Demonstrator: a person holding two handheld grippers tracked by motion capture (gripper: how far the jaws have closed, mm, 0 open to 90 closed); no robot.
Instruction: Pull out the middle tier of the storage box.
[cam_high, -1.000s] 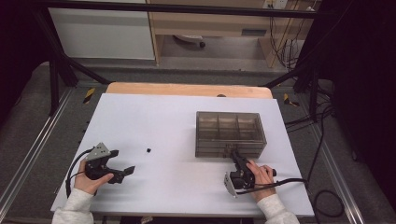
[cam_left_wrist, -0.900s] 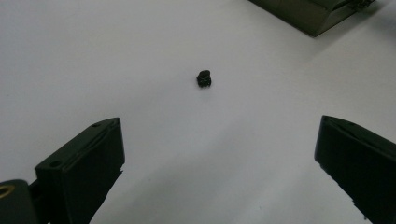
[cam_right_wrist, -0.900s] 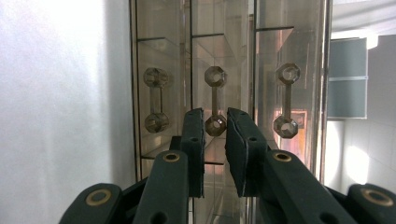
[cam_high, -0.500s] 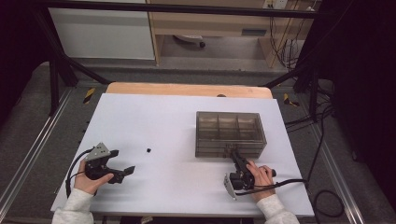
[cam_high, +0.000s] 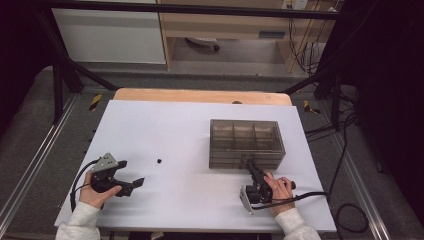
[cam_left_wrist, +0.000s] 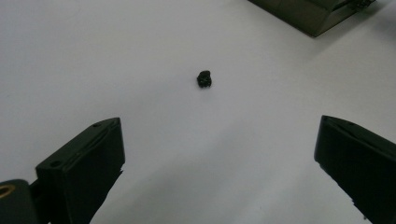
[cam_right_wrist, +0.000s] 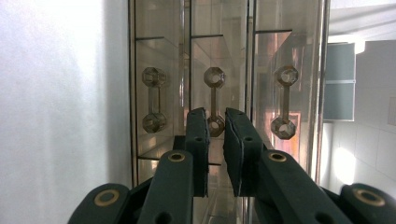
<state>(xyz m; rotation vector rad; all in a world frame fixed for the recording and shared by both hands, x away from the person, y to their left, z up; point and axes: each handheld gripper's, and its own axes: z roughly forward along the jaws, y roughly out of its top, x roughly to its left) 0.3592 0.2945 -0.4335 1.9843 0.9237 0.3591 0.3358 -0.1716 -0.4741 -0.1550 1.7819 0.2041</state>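
Right tongs (cam_right_wrist: 215, 122) unmoved, clenched on drawer handle (cam_right_wrist: 214, 102), left tongs (cam_left_wrist: 219, 158) released.

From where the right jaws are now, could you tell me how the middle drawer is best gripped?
Grip the middle drawer handle by its thin bar between the two knobs, coming straight at the drawer box front. The bar stands proud of the face, and the right gripper jaws already flank its lower end.

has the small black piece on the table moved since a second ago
No. In the high view the small black piece lies at the same spot on the white table, left of the clear drawer box, as in the earlier pictures.
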